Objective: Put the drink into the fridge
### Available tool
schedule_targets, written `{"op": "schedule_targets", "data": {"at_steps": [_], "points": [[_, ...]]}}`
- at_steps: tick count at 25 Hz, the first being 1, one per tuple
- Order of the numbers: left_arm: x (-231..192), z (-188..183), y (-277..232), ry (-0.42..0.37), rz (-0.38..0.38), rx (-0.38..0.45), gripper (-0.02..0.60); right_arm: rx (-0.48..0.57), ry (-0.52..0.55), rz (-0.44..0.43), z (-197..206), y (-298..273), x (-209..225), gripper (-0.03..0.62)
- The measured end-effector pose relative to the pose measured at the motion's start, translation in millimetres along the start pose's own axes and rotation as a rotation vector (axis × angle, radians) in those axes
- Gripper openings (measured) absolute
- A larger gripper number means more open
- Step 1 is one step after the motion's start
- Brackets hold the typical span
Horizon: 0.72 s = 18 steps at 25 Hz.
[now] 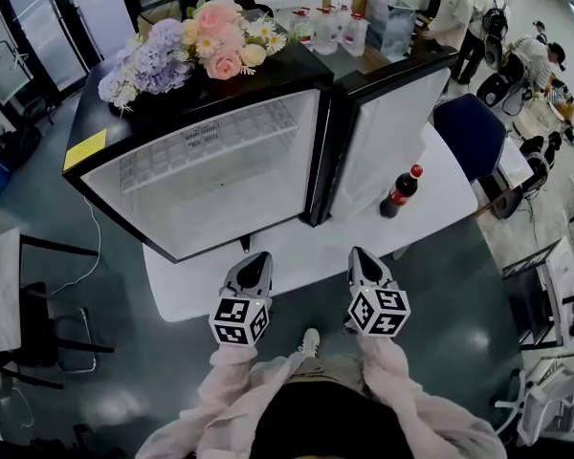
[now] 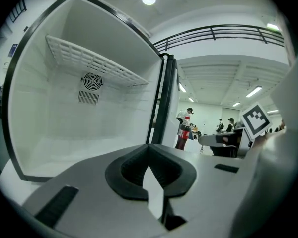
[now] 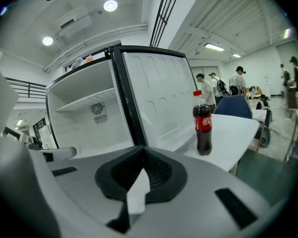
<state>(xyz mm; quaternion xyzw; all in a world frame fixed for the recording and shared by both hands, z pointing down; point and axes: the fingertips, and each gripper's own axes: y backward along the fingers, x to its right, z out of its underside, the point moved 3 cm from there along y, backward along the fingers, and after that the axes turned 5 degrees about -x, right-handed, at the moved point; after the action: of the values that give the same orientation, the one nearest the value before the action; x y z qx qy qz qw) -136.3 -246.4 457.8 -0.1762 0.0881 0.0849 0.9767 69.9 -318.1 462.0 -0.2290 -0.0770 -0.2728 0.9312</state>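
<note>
Drink: dark cola bottle with a red cap, upright on the white table, just beside the open fridge door, not yet inside.
Fridge: open toward the person, nothing inside, one wire shelf high up.
Left gripper: jaws together, nothing between them, low over the table in front of the fridge.
Right gripper: jaws together too, holding nothing, apart from the bottle.
Handling: probably full, so rather heavy for its size. Smooth plastic, likely a bit slippery, giving slightly under a squeeze. Tall and narrow, so easy to tip.
Where to hold: best around the body at the red label, not at the cap. Jaws to be opened first.
</note>
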Motion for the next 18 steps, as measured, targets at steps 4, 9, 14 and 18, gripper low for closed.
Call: {"op": "schedule_targets", "data": {"at_steps": [4, 9, 14, 18], "points": [[1.7, -5.1, -26.3, 0.002, -0.007, -0.001, 0.011, -0.006, 0.004, -0.006, -7.8, -17.2, 19.0, 0.014], [11.3, -6.3, -56.2, -0.003, -0.004, -0.015, 0.011, -0.014, -0.005, -0.007, -14.8, -33.2, 45.1, 0.014], [29.4, -6.8, -76.3, -0.018, 0.020, -0.024, 0.011, 0.006, -0.025, -0.003, -19.9, -34.6, 69.4, 0.014], [43.0, -4.6, -83.4, -0.029, 0.047, -0.042, 0.011, 0.008, -0.042, 0.048, -16.5, -29.1, 91.3, 0.015]]}}
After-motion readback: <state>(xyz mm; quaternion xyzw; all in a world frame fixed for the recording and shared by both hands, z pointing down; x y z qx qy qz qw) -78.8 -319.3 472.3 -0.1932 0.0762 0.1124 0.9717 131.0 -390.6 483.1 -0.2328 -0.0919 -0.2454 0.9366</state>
